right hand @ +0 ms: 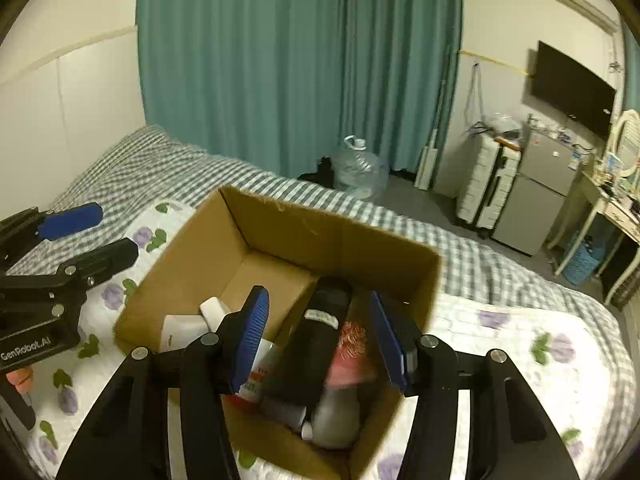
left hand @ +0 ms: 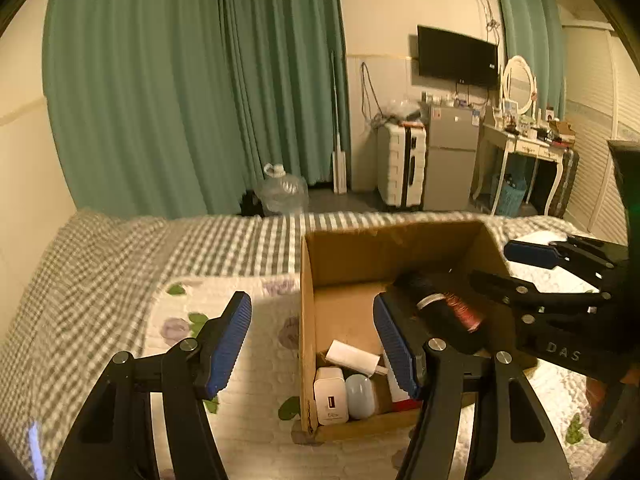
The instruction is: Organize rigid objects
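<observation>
An open cardboard box (left hand: pixel 308 320) (right hand: pixel 332 224) stands on the bed. Inside lie a white charger (left hand: pixel 330 396), a pale blue oval case (left hand: pixel 360 396), a white carton (left hand: pixel 352 356) and a black cylinder with a coppery brush end (left hand: pixel 444 308) (right hand: pixel 324 320), blurred between the right fingers and not touched by them. My left gripper (left hand: pixel 312 344) is open over the box's left wall. My right gripper (right hand: pixel 320 340) is open above the box; it also shows in the left wrist view (left hand: pixel 520 264).
The bed has a floral quilt (left hand: pixel 248 400) over a checked sheet (left hand: pixel 120 264). Beyond are green curtains (left hand: pixel 180 80), a water jug (left hand: pixel 282 190), a suitcase (left hand: pixel 402 164), a small fridge (left hand: pixel 452 156) and a dressing table (left hand: pixel 524 144).
</observation>
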Motion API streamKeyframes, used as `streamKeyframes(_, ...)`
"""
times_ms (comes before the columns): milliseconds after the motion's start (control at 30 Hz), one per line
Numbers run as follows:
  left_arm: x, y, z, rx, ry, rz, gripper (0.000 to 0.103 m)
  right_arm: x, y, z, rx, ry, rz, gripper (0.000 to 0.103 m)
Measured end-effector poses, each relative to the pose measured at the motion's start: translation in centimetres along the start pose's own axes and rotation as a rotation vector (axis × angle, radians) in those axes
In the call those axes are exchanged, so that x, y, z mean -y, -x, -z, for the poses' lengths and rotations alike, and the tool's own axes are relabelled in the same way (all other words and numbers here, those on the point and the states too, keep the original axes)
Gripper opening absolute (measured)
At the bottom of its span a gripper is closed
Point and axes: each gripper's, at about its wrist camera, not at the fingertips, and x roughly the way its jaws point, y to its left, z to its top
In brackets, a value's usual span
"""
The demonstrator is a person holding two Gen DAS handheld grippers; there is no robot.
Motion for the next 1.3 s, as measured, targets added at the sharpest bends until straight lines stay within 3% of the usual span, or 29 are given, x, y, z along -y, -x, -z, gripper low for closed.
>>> streamKeyframes(333,-0.3,13.6,-3.6,0.217,0.012,-0.033,0.074,-2.3,14.2,-1.7,0.127,-0.028,0.146,0.067)
streamKeyframes(467,-1.0,18.3,-3.9,0.291,0.026,-0.042,0.076,-4.0,19.6,-1.6,0.204,-0.048,0.195,0.090)
streamKeyframes(600,-1.2,21.3,-3.6,0.341,0.017,-0.058,0.078,-5.3,23.1,-1.1,0.263,-0.074,0.241,0.103)
streamKeyframes(667,-1.2,22.2,-3.3,0.361,0.015,-0.074,0.078,-5.7,24.0,-0.6,0.282,-0.083,0.253,0.103)
streamKeyframes(800,-1.1,23.1,-2.3,0.394,0.019,-0.073,0.079,-6.2,24.9,0.5,0.300,-0.117,0.252,0.103)
streamKeyframes(967,-0.9,21.4,-0.6,0.396,0.027,-0.066,0.079,-6.2,24.0,2.8,0.315,-0.176,0.241,0.103)
streamKeyframes(1200,-0.8,16.0,2.5,0.345,0.037,-0.040,0.079,-5.2,18.1,5.9,0.337,-0.221,0.275,0.103)
streamKeyframes(1300,-0.4,13.1,4.5,0.300,0.037,-0.050,0.079,-4.9,15.7,7.7,0.355,-0.252,0.331,0.103)
